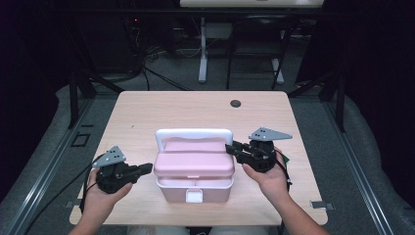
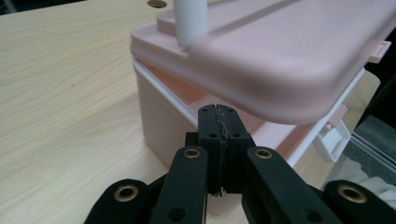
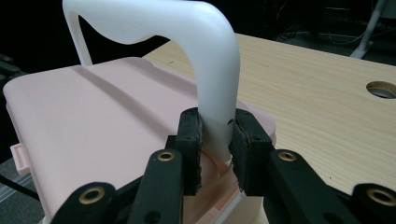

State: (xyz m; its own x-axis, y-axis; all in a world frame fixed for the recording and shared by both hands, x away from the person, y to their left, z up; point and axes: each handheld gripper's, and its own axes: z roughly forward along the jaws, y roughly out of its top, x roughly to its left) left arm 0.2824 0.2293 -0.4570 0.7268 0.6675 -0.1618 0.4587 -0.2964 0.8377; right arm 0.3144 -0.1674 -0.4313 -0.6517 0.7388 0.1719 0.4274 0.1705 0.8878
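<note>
We see a pink box (image 1: 193, 171) near the front edge of a pale wood table (image 1: 147, 112); right gripper (image 3: 216, 135) pinches its white handle (image 3: 205, 56), left gripper (image 2: 219, 130) pressed together, empty; dark room, grey floor (image 1: 44, 137).

Pale wood-grain table top (image 1: 147, 115), matt, smooth laminate look, fine streaks running along it. Pink plastic storage box (image 1: 193, 191), satin finish; pink lid (image 2: 280, 60) smooth with a soft sheen, moulded ridges on top. White plastic handle (image 3: 210, 60), glossy, catching light on the bend. White plastic latch (image 1: 194, 197), smooth. Left gripper (image 2: 219, 126) and right gripper (image 3: 215, 140): matt black plastic links, brass-coloured metal rivets, rough-edged dark pads (image 3: 190, 140). Grey matt plate (image 1: 270, 134) on top.
</note>
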